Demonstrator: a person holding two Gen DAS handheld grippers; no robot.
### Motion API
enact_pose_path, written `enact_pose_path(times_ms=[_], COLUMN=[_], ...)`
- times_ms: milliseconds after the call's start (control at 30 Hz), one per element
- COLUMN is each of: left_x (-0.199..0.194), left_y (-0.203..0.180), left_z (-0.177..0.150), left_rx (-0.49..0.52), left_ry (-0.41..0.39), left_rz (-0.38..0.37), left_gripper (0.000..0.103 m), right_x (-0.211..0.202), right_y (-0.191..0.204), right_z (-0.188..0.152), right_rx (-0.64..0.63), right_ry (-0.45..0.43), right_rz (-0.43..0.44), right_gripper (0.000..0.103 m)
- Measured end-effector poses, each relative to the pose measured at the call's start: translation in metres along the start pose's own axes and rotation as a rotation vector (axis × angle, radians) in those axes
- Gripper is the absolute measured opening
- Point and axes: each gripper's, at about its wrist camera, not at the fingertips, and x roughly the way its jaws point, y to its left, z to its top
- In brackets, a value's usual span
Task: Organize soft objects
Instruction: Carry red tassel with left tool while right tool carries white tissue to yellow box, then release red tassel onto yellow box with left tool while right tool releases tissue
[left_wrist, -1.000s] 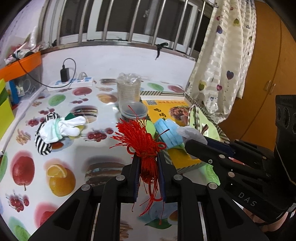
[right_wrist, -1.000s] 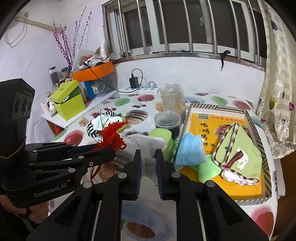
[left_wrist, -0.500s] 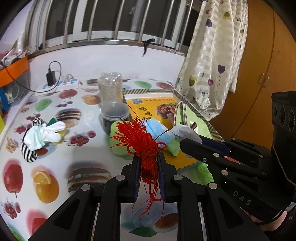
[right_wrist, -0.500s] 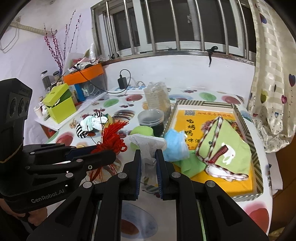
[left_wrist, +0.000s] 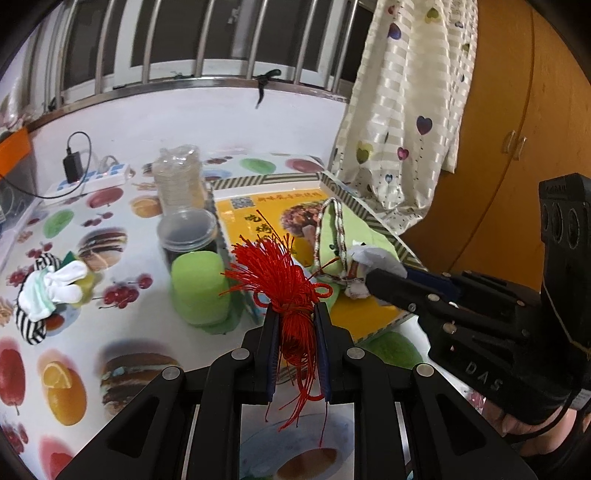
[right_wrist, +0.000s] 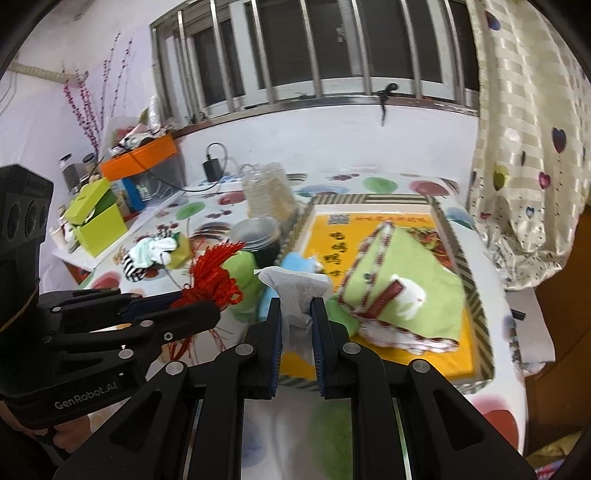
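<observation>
Red tassel (left_wrist: 284, 288) sits clamped in my left gripper (left_wrist: 295, 314), its fringe hiding the near edge of the tray (left_wrist: 373, 218) ahead; a green pouch (left_wrist: 343, 240) lies inside. From the right wrist, my right gripper (right_wrist: 295, 314) pinches a white tissue (right_wrist: 295, 288), covering part of something blue behind it. The pouch lies in the tray just beyond.

The pouch (right_wrist: 406, 280) lies in the tray (right_wrist: 476, 295) — cup stack (right_wrist: 266, 195) left of it, socks (right_wrist: 147, 254) farther left.
</observation>
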Motion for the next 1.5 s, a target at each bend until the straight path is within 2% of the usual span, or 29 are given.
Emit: enact_pose_path(times_ms=[700,1133,1500], left_x=[0.054,0.095,0.118], left_y=[-0.01,-0.004,0.004], left_z=[0.004,0.003,0.018], left_rx=[0.016,0.001,-0.007], left_ry=[0.082,0.154,0.153], left_rz=[-0.044,-0.052,-0.034], left_gripper=[0.017,0.017,0.017], right_x=[0.021,0.056,0.082], right_y=[-0.064,-0.081,-0.089], right_z=[-0.002,-0.006,0.01], right_rx=[0.099,0.118,0.109], right_ry=[0.055,0.156,0.168], right_rz=[-0.11,-0.121,-0.127], right_gripper=[0.016,0.016,0.016])
